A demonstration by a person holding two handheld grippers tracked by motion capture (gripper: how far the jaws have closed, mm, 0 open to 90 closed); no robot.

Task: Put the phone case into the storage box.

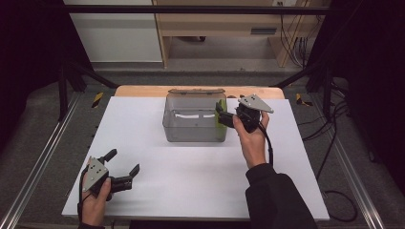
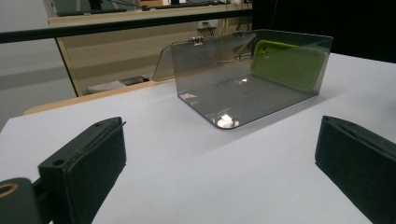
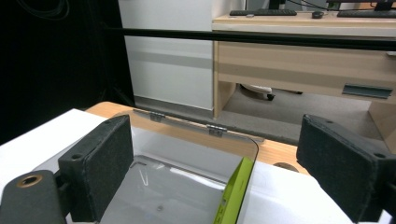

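A clear grey plastic box [image 1: 195, 131] stands at the middle back of the white table, its hinged lid [image 1: 196, 91] swung open behind it. A lime-green phone case [image 1: 221, 117] stands on edge inside, leaning against the box's right wall. My right gripper [image 1: 222, 116] hovers open at that wall, jaws pointing left over the case's top edge [image 3: 235, 193]. My left gripper [image 1: 125, 161] is open near the table's front left corner, with nothing between its jaws. In the left gripper view the box [image 2: 224, 95] and the case [image 2: 287, 65] lie well ahead.
The white table [image 1: 191, 176] ends in a wooden strip [image 1: 138, 90] at the back. Black frame bars [image 1: 191, 9] surround the workspace. A wooden desk [image 3: 299, 60] with cables stands beyond, and grey floor lies on either side.
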